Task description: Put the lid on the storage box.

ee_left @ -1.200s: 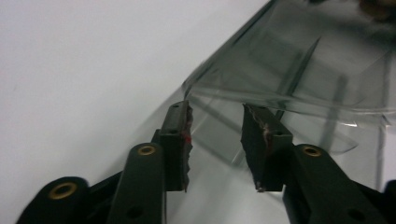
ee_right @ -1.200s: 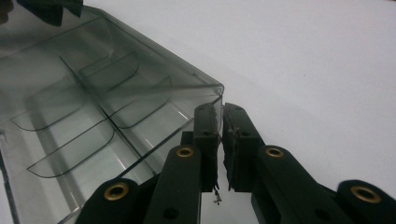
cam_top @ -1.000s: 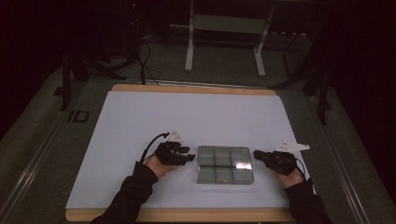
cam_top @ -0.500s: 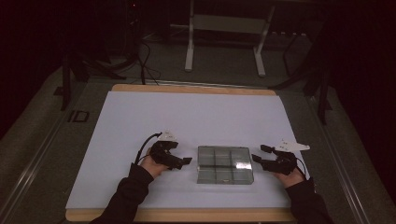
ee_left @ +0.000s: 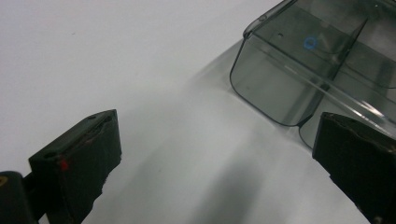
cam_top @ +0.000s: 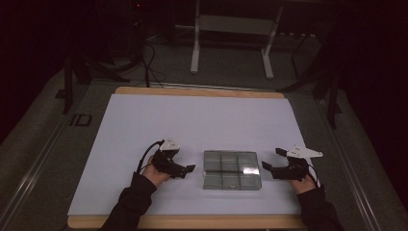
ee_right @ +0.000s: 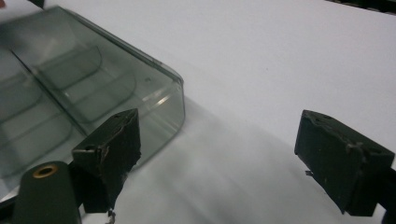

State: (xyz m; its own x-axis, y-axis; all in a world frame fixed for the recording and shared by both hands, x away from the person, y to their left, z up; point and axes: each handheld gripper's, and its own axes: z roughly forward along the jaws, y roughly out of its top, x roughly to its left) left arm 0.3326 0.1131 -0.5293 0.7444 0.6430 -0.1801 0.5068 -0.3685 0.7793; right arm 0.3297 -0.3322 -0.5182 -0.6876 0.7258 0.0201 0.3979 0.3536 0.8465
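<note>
at the near edge of the white table (cam_top: pixel 144 125), the left gripper (cam_top: pixel 185 169) and right gripper (cam_top: pixel 267 166) flank a clear compartmented box (cam_top: pixel 231 169), jaws spread wide and empty. the left gripper view reveals a small blue ring mark (ee_left: pixel 310 43) inside the box. beyond the table stands a metal stand (cam_top: pixel 231 29).

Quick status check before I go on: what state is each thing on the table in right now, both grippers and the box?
Left gripper: open, holding nothing, beside the box's left side, not touching it.
Right gripper: open, holding nothing, just off the box's right side.
Clear compartment box: flat on the table, no lid visible, compartments look empty.
White table surface: bare around the box.
</note>
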